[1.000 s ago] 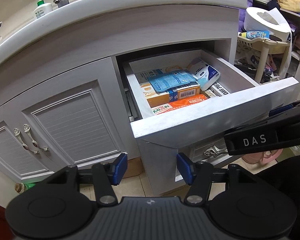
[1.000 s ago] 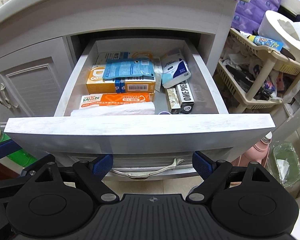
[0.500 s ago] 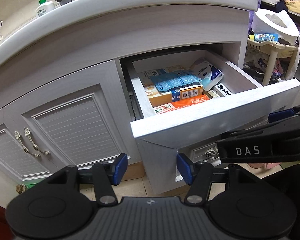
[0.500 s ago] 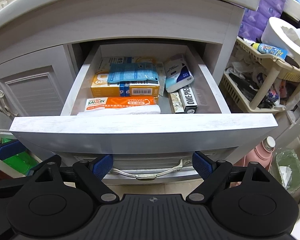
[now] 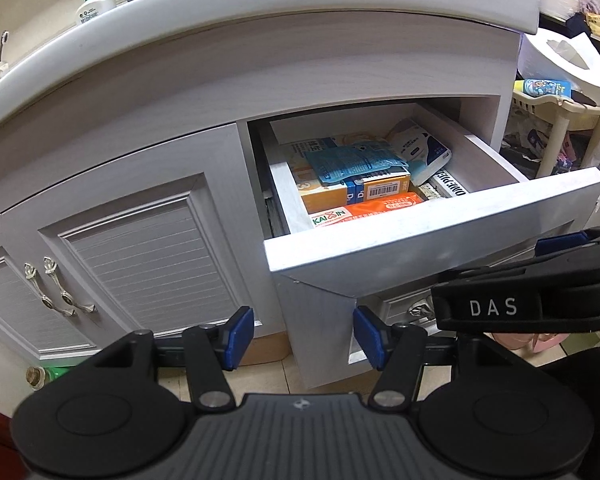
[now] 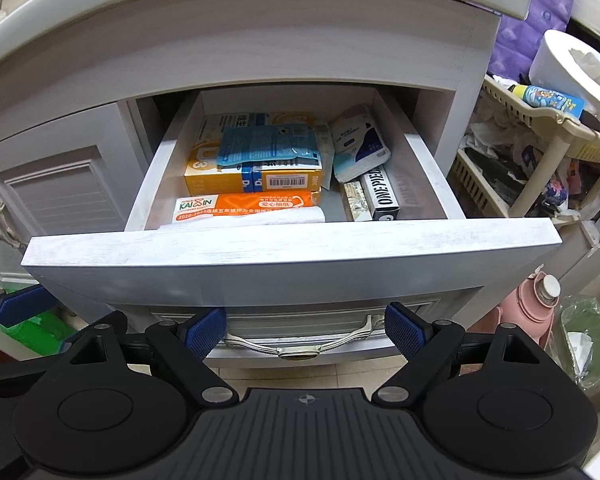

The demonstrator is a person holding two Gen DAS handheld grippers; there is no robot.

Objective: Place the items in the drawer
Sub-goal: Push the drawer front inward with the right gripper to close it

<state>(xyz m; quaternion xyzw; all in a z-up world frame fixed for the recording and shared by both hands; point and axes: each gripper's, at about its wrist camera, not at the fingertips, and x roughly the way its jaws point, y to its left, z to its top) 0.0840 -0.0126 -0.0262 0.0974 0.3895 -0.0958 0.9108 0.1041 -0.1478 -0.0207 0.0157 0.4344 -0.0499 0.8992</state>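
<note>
The grey top drawer [image 6: 260,248] stands pulled out of the vanity. Inside lie an orange box with a barcode [image 6: 260,178], a blue pouch [image 6: 264,146] on top of it, an orange KAIXIN tissue pack [image 6: 244,205], a white-and-blue pack [image 6: 360,144] and a black ONE PIECE box [image 6: 380,196]. My right gripper [image 6: 304,332] hangs open and empty below the drawer front, in front of the lower drawer's metal handle [image 6: 296,350]. My left gripper [image 5: 304,336] is open and empty, low at the drawer's left front corner [image 5: 284,256]. The right gripper [image 5: 540,292] shows beside it.
Two cabinet doors with metal handles [image 5: 56,292] stand to the left. The sink counter [image 5: 260,4] overhangs above, with a soap bottle [image 5: 94,4]. A beige rack [image 6: 548,148] with a toilet roll [image 6: 568,64] stands right. A pink bottle [image 6: 536,304] and a bin bag [image 6: 588,336] sit on the floor.
Both views have drifted slightly, bringing in more of the counter's right end. The drawer, its contents and both grippers' openings look the same.
</note>
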